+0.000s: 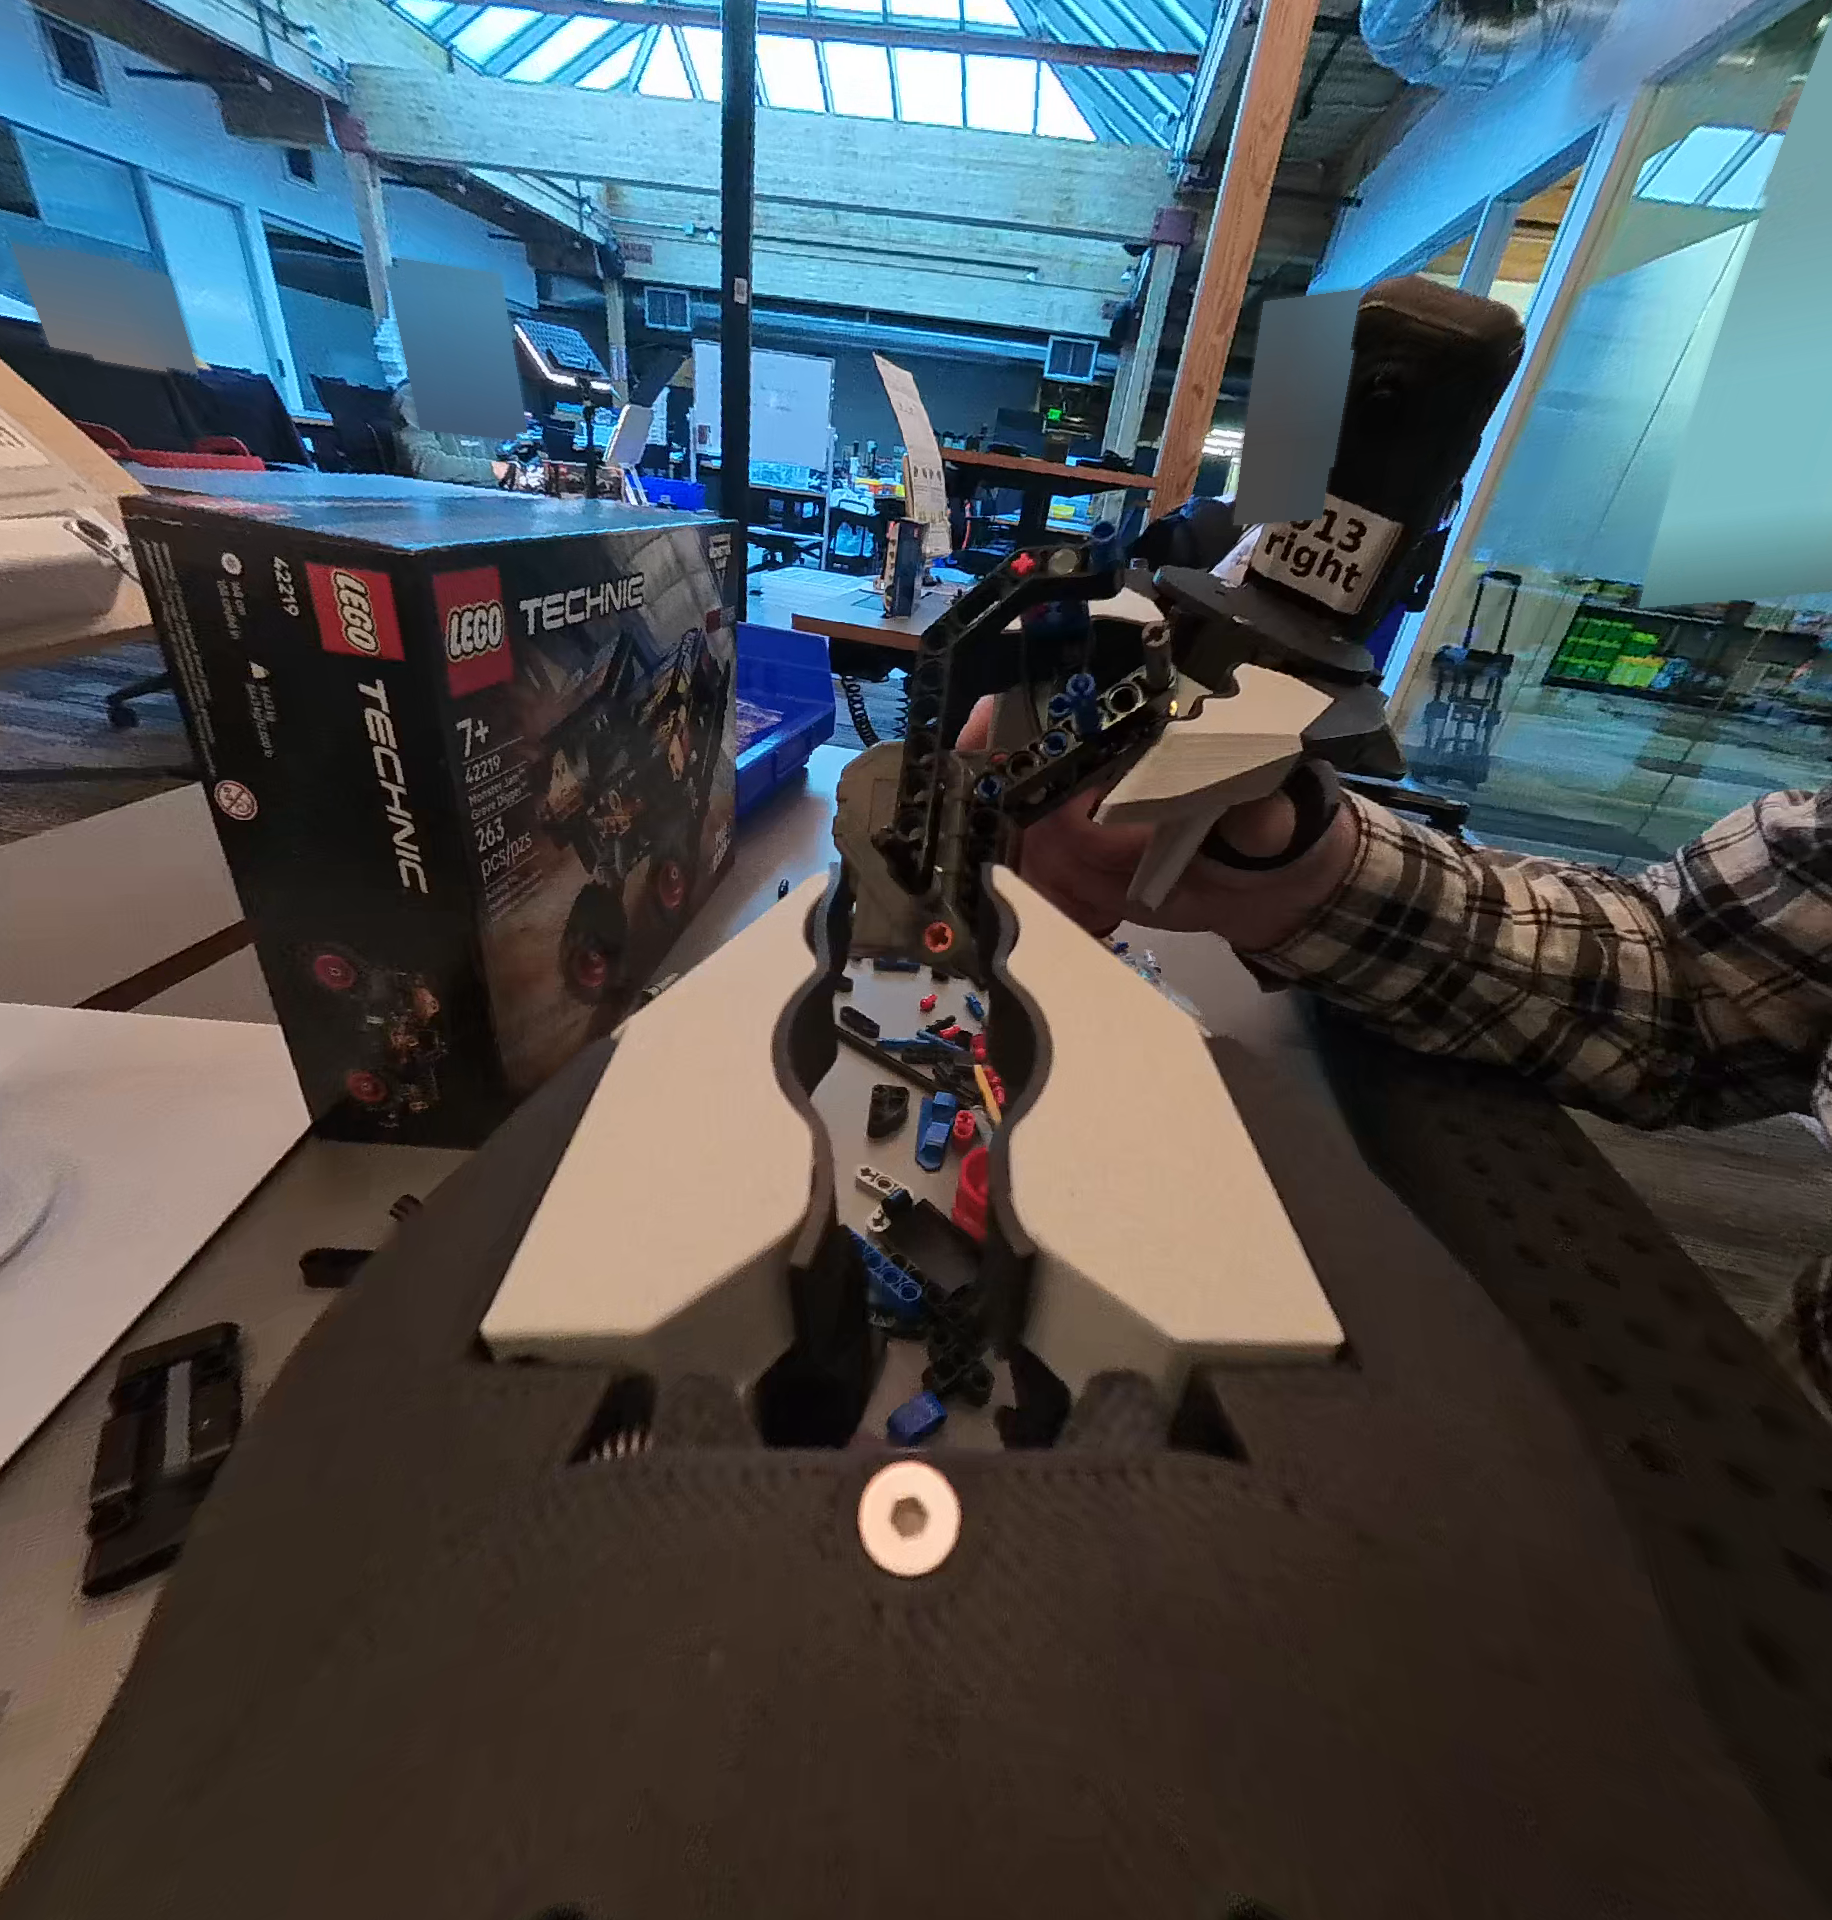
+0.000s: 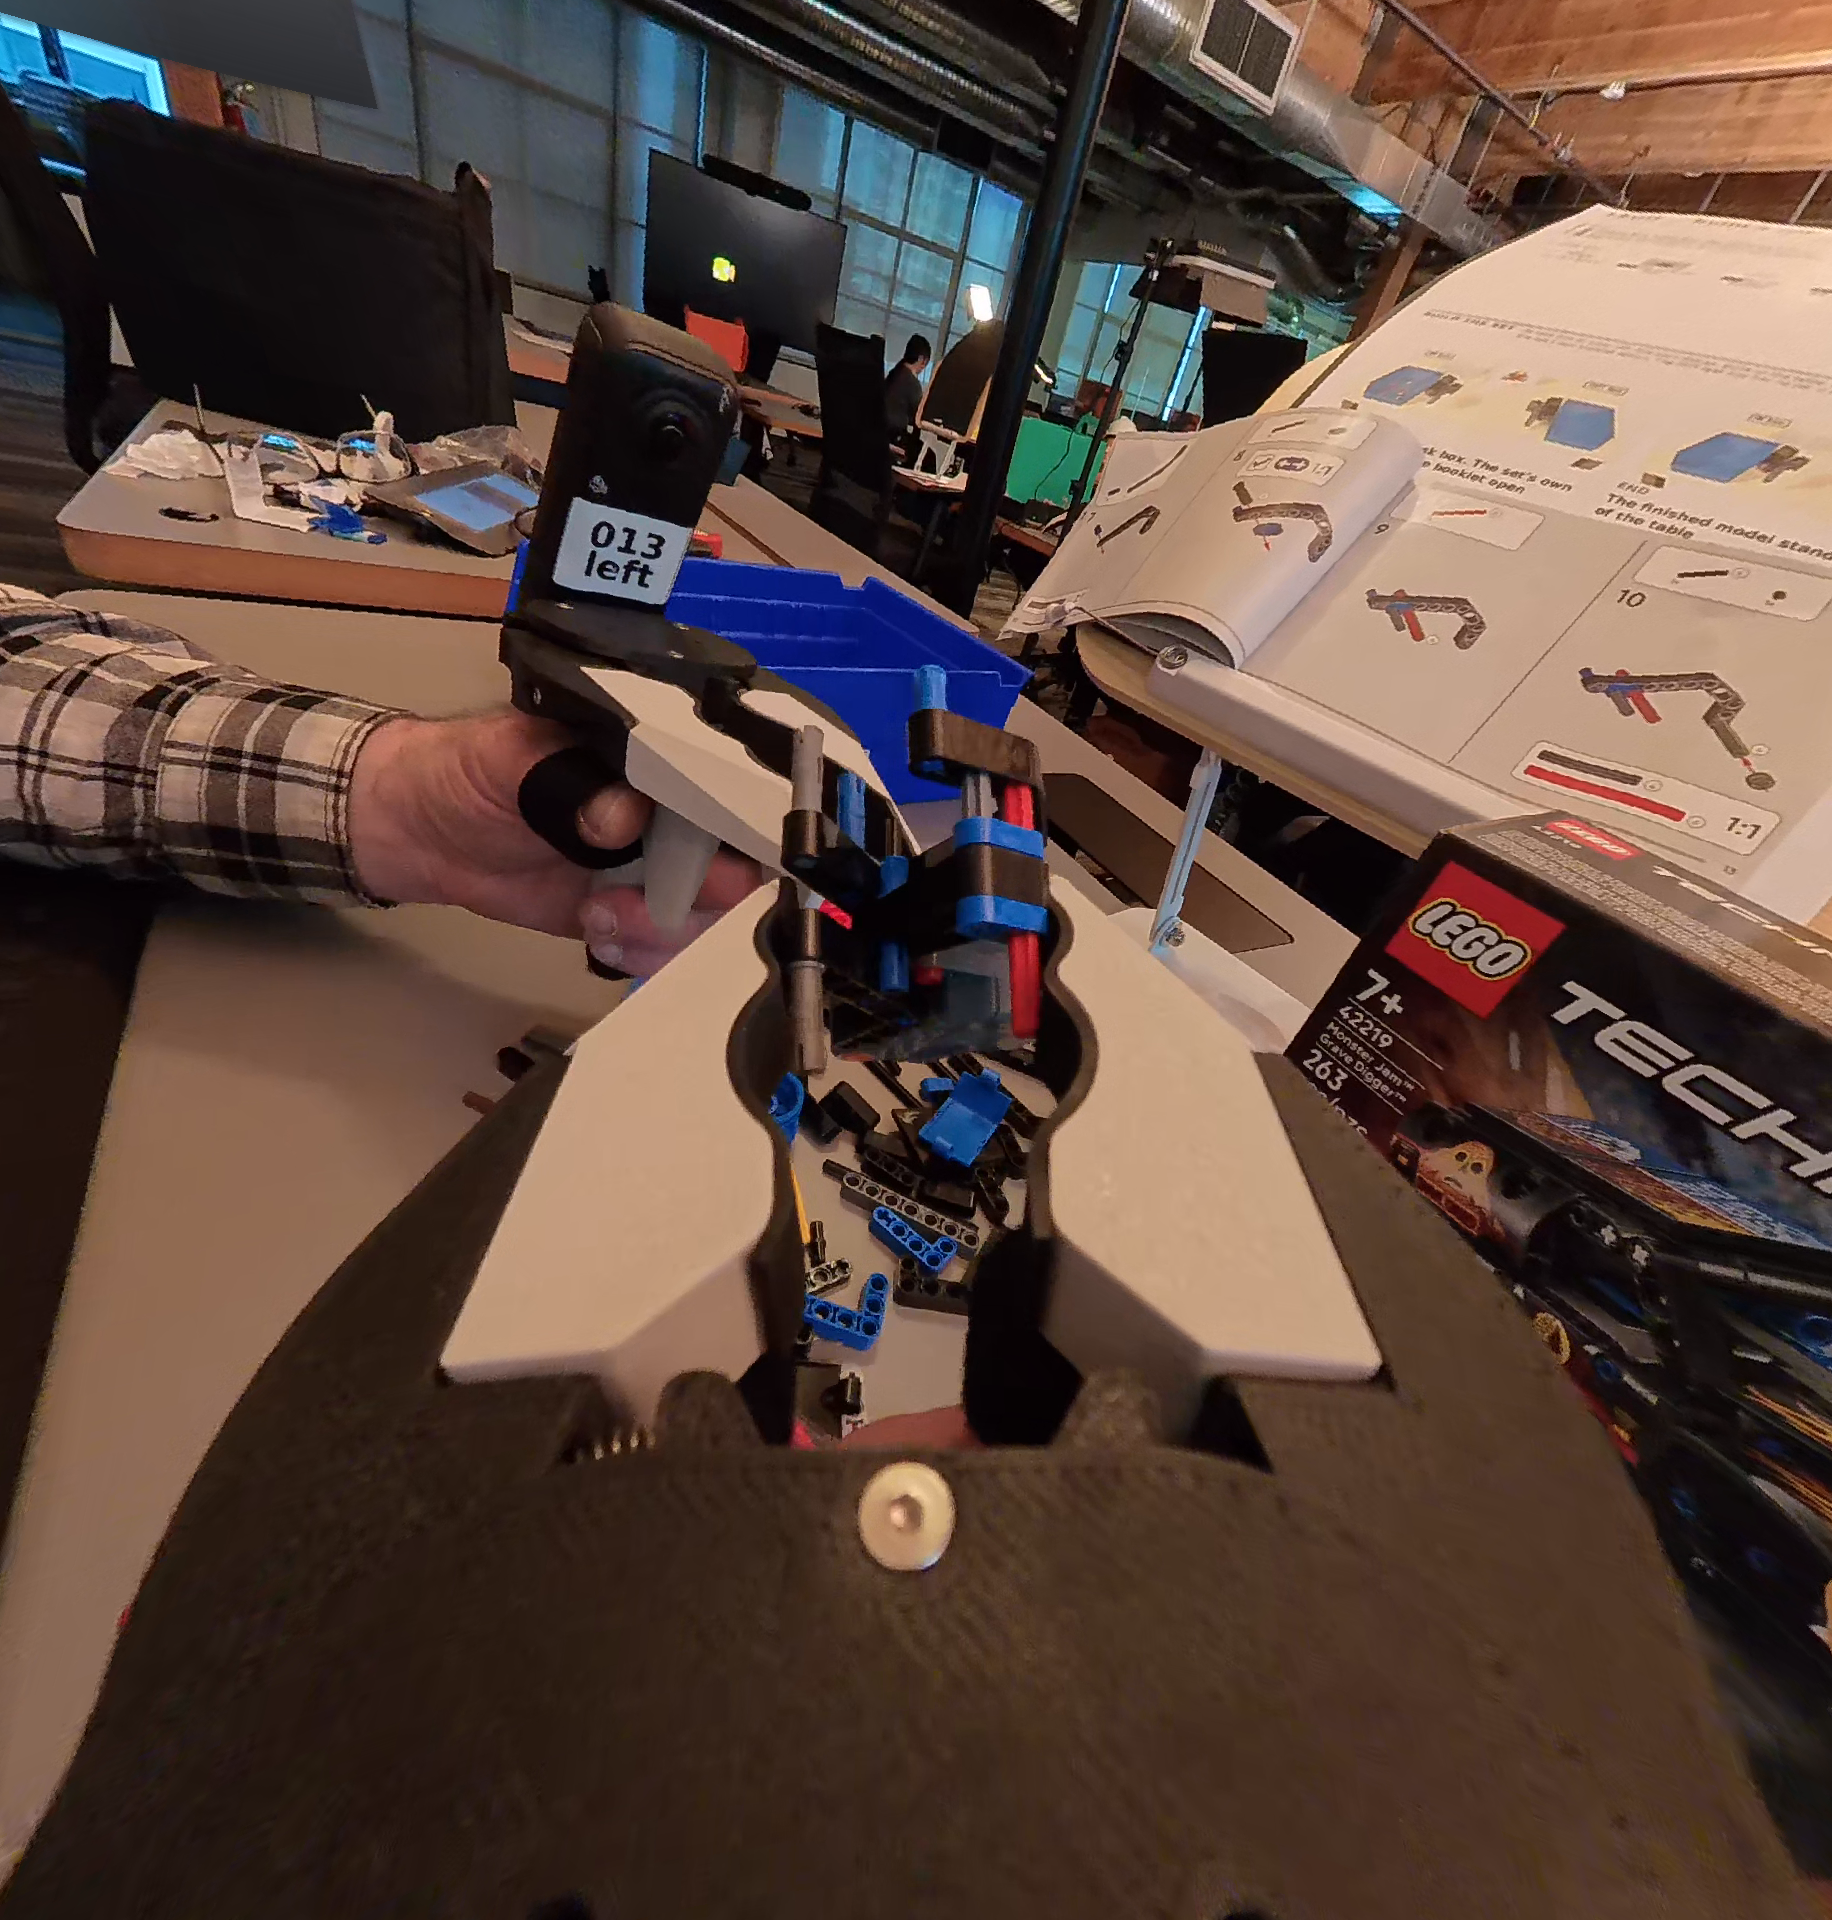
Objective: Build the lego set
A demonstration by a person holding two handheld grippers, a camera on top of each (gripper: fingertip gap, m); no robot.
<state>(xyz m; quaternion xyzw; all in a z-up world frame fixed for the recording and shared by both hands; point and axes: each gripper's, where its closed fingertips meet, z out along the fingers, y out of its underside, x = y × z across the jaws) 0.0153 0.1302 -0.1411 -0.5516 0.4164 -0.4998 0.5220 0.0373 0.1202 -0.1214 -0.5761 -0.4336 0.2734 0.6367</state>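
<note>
Both held up over the table [image 2: 268,1091], meeting on one half-built lego model [image 1: 953,748] of black beams, blue pins, red axles and a grey panel.

Left gripper [image 1: 912,894]: closed to a narrow gap, pinching the model's lower grey-and-black end between the white fingertips. Right gripper [image 2: 912,935]: likewise drawn in close, gripping the model's other end, with the blue-and-black block and a red axle between its tips. Seen from the left wrist view, comes in from the far right and tilts down towards the model.

Left hand [image 2: 476,821] in a plaid sleeve [image 2: 112,727], wrapped round the left gripper's handle, one finger through the black trigger loop.

Directly below the model, on the table: a loose scatter of lego parts [image 1: 933,1101], black, blue and red, seen through the gap between the fingers. A few more black pieces [image 1: 164,1444] lying apart, near and to the left.

Left of the model, standing upright on the table: the dark lego box [image 1: 476,769]. Beyond it, far side: a blue bin [image 2: 839,634]. Far right in the right wrist view: the instruction booklet [image 2: 1411,623], propped open on a stand, with a larger printed sheet behind it.
</note>
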